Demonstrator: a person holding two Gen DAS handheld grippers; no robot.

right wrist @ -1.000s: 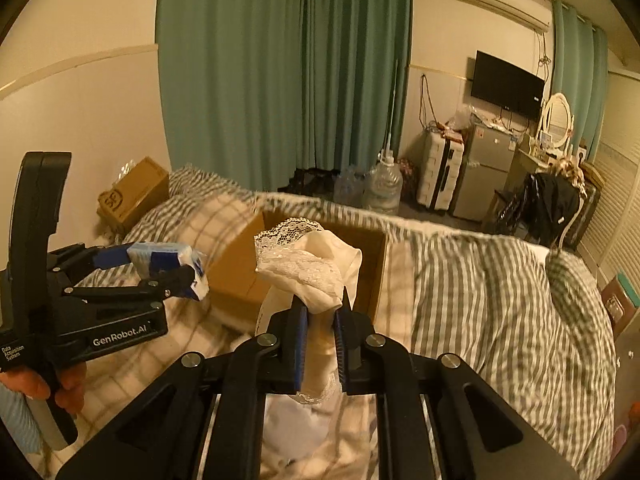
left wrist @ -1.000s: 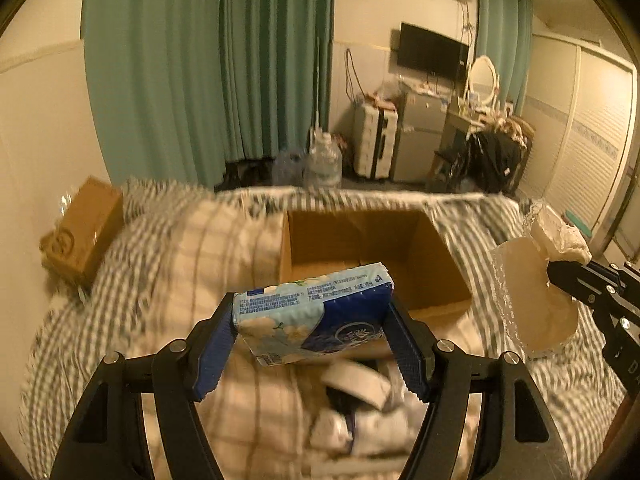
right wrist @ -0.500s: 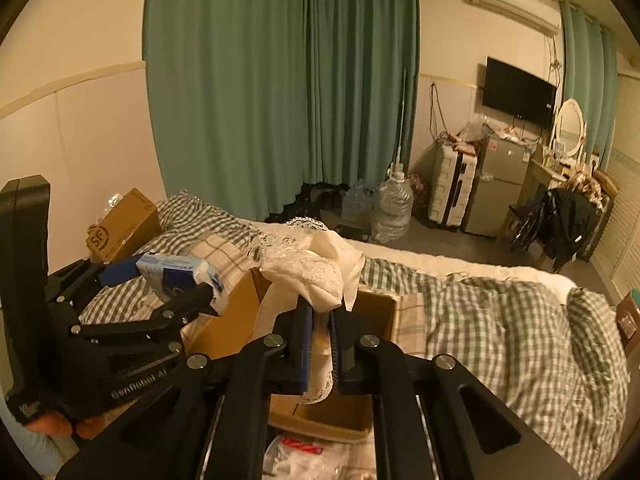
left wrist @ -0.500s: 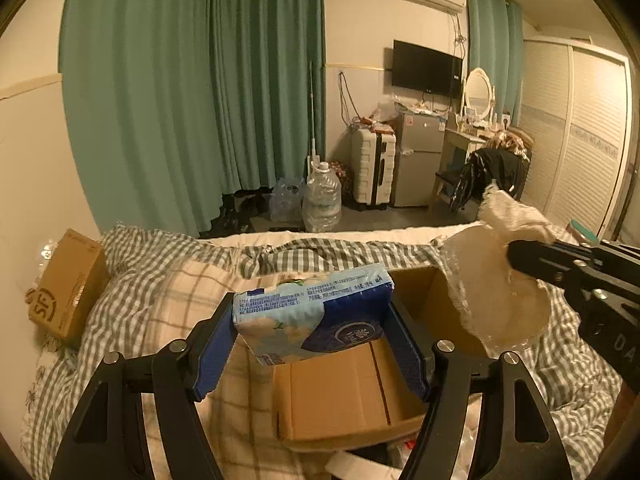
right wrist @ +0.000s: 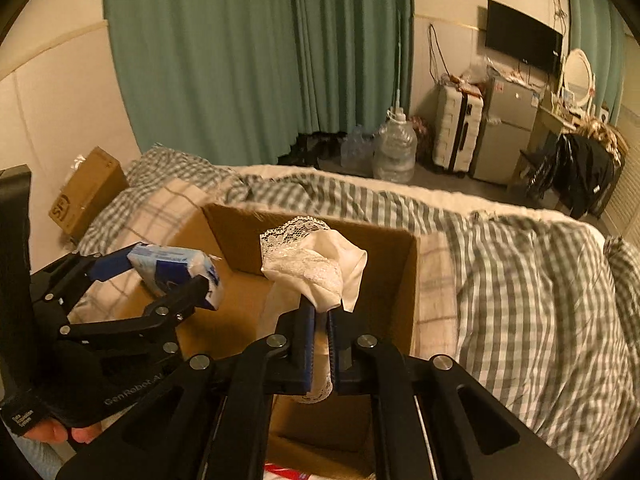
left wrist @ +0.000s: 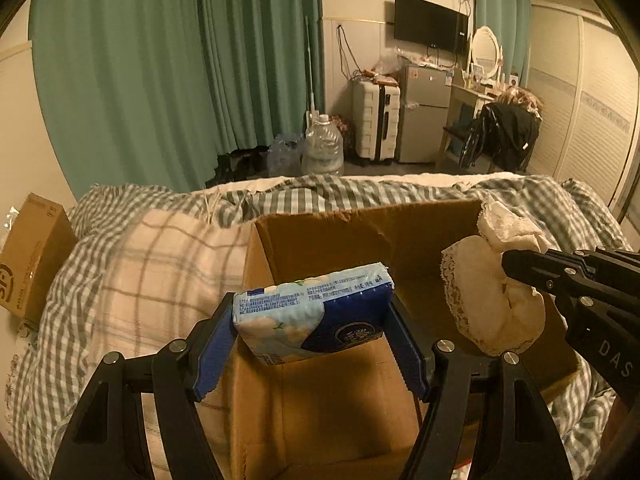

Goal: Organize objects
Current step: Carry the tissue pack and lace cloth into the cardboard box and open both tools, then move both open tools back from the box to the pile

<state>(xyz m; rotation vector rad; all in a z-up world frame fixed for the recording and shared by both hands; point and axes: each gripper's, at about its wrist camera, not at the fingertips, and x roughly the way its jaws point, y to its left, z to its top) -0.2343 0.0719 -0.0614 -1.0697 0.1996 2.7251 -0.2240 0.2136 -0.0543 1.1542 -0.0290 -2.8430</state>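
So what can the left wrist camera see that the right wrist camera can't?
Only the left wrist view shows the printed blue-and-white face of the soft tissue pack and the louvered white wardrobe doors. Only the right wrist view shows the person's fingertips under the left gripper. Both show the open brown cardboard box, the cream lace-edged cloth in the right gripper, and the green curtains.

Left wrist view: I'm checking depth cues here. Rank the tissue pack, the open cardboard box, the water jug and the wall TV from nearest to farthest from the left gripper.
1. Tissue pack: clamped in the left gripper.
2. Open cardboard box: directly beneath and ahead, on the bed.
3. Water jug: on the floor past the bed, centre.
4. Wall TV: far wall, upper right.
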